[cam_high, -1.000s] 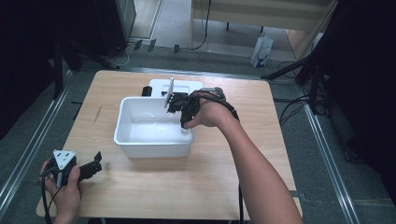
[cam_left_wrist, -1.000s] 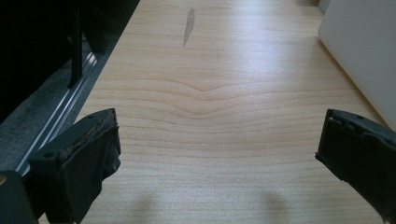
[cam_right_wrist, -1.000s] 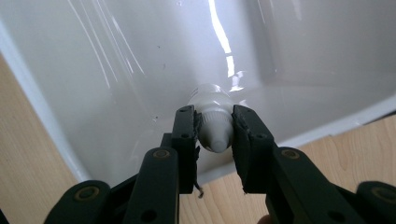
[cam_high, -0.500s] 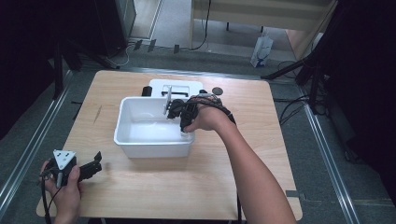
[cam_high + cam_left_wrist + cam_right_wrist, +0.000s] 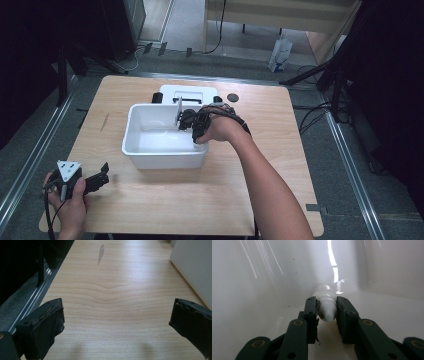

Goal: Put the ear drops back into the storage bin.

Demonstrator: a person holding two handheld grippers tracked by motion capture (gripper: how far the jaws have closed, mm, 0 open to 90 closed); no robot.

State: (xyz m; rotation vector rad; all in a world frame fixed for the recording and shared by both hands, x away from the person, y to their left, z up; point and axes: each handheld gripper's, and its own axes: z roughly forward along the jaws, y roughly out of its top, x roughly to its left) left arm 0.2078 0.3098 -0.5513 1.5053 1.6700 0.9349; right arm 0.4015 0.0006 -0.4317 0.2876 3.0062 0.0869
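White glossy tube (image 5: 326, 305), pinched by right tool (image 5: 327, 312), smooth plastic tub (image 5: 150, 160)

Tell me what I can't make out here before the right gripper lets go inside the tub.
- White tube: right gripper view, its far end is lost in glare; no label can be read.
- Right gripper: high view, the hand covers the jaws.
- White lid: high view, the white tub hides its near part.
- Small dark round thing: high view, too small to identify.

- Bright overhead light on the wooden table (image 5: 240, 200); dark surroundings.
- Streaky glare on the white tub (image 5: 262, 277) walls.
- Near jaws slightly soft.
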